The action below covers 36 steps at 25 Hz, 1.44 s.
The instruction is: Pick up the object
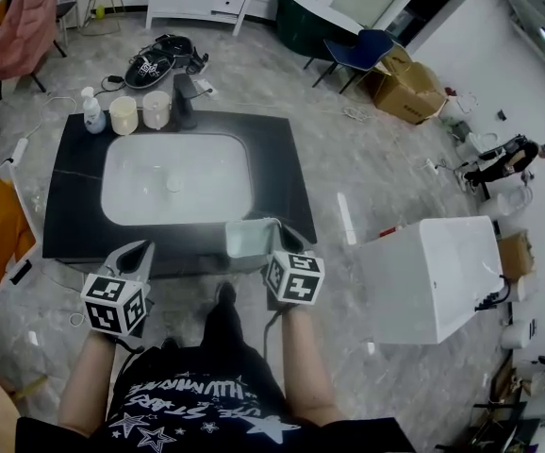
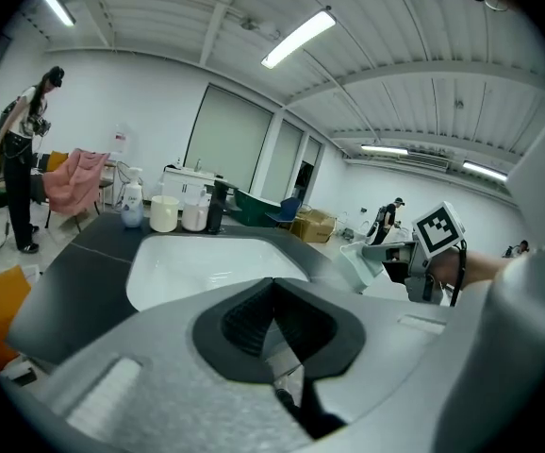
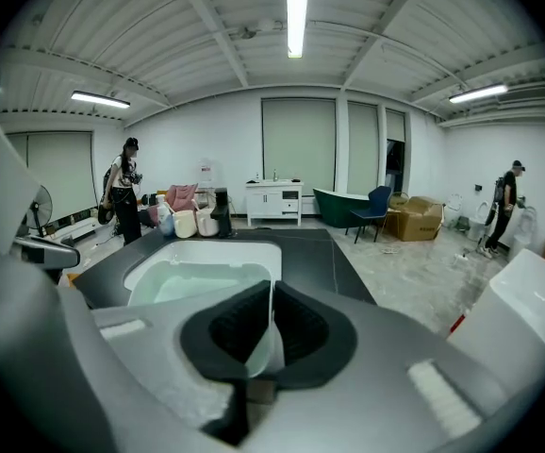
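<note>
By the counter (image 1: 73,173), right gripper (image 1: 280,241) nose-down

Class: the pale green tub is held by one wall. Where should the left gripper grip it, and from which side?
Probably the left wall of the tub, at the rim, opposite where the right gripper pinches the right wall. Bring the left gripper in from the left, one jaw inside, one outside: the walls are thin and upright, the top open. Open its shut jaws first.

Studio hall: sink counter (image 1: 74,192), bathtub (image 1: 312,22), cardboard box (image 1: 410,90), strip light (image 3: 297,12).
</note>
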Available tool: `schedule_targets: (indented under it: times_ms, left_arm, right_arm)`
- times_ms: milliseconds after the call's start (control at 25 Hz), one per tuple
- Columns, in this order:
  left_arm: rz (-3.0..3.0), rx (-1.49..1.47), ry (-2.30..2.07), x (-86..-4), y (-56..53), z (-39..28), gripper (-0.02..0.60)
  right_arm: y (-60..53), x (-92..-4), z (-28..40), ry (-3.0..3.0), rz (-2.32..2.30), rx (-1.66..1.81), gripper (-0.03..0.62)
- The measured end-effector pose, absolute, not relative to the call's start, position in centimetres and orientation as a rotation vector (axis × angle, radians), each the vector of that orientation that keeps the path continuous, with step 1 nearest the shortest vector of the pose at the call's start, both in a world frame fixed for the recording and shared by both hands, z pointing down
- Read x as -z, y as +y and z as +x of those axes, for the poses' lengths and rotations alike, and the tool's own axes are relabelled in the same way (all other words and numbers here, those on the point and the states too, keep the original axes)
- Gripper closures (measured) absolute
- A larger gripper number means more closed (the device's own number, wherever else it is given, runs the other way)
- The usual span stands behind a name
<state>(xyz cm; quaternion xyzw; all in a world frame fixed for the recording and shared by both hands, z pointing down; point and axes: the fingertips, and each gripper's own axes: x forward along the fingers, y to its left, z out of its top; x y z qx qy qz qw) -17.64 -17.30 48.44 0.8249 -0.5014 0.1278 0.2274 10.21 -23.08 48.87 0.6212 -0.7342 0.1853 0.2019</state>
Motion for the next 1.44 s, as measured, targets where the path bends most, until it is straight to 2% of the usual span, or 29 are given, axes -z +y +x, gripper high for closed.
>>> schedule_targets:
  times_ms: [480,1440]
  left_arm:
    - [2.305,-0.361,-1.279,-49.1,-9.3,-20.1,0.574]
    - [2.298,-0.387,-1.235,-49.7,-1.9,-13.7,0.574]
  right_arm:
    - [-13.1,-47.8,6.0,-2.025,1.793,-0.511,0.582]
    - [-3.6,-49.1,10.3,-2.051,1.748,-0.581,0.582]
